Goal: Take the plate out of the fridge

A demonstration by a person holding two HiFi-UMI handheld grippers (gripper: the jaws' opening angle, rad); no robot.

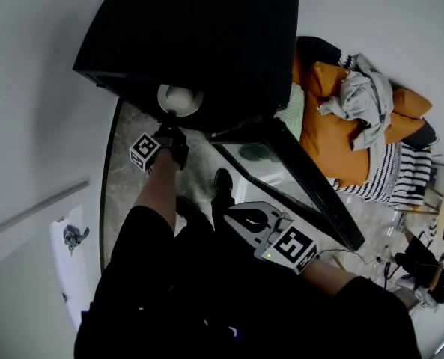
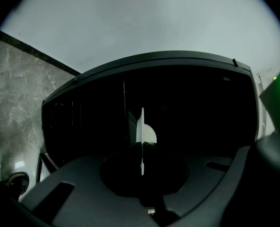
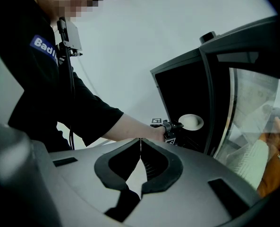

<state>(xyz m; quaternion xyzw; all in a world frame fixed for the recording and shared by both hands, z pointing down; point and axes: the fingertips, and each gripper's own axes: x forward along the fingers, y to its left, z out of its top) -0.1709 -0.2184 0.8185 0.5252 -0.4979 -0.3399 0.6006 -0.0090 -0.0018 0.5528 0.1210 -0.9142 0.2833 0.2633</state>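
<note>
At open black boxy fridge (image 1: 207,36), left gripper (image 2: 142,149) clamped on rim of round white plate (image 1: 180,99); right gripper (image 3: 140,143) jaws pressed together, empty, near glass door (image 1: 281,172).

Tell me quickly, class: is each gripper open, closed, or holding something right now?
Left gripper: closed on the rim of the white plate.
Right gripper: closed, nothing between its jaws.
</note>
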